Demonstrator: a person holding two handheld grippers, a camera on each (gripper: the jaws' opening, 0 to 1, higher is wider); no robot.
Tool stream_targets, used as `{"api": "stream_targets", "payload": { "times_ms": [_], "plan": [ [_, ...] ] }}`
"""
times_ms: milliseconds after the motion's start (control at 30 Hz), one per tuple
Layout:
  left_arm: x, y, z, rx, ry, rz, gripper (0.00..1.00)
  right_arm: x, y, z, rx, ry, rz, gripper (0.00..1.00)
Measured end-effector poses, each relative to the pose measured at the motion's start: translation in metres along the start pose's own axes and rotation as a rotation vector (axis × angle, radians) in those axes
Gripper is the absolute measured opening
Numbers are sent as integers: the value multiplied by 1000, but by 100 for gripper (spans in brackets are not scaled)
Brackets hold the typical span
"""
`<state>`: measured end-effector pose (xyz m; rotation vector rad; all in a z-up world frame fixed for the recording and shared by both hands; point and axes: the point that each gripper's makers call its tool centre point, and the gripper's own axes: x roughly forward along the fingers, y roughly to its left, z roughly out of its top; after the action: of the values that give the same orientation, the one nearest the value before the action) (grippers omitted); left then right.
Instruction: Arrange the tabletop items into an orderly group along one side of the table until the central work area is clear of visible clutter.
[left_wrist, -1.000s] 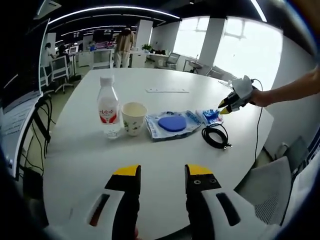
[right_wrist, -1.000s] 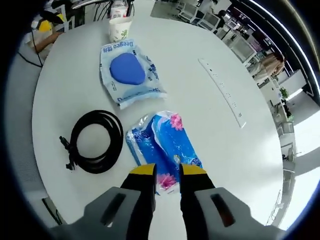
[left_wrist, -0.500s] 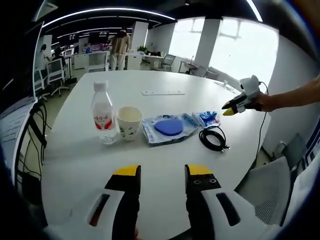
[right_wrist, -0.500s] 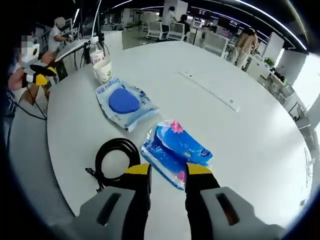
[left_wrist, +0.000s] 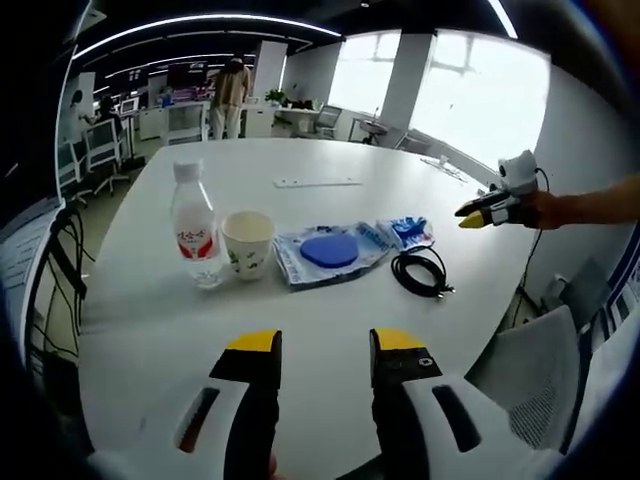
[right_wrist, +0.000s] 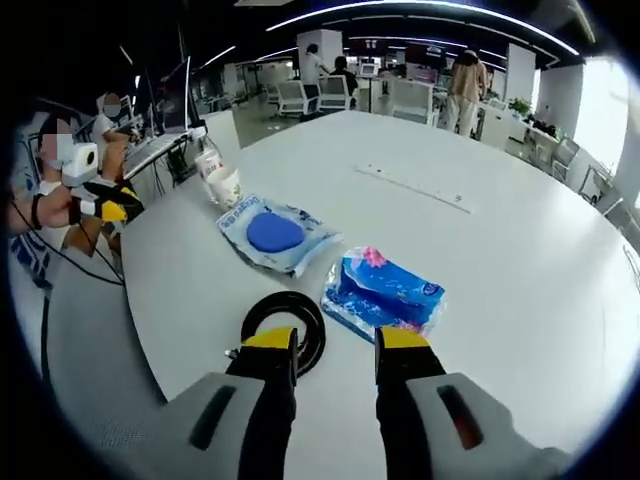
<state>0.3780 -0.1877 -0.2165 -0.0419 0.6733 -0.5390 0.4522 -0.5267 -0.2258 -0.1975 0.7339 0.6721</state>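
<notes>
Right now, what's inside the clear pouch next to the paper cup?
A blue rounded pad shows through the clear pouch. Whether anything lies under the pad is hidden. The paper cup stands beside it.

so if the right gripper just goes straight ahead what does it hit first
Probably the blue tissue pack, just ahead of the open right gripper; the coiled black cable lies just left of that line. Depth is unclear.

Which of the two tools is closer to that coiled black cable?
The right tool. The cable lies just ahead of its tips, slightly toward its left jaw. The left tool is back at the table's near edge, with the cable well off toward the right.
</notes>
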Motion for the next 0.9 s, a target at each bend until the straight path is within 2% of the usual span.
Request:
{"api": "stream_targets", "payload": {
  "times_ms": [200, 667, 900],
  "plan": [
    [1, 0, -2, 1, 6, -3, 34, -9, 15, 0, 7, -37, 11, 30],
    [0, 5, -5, -7, 9, 6, 34, -10, 41, -12, 5, -31, 41, 32],
    [-1, 8, -5, -9, 9, 10, 34, -7, 44, -17, 4, -21, 51, 33]
  ]
}}
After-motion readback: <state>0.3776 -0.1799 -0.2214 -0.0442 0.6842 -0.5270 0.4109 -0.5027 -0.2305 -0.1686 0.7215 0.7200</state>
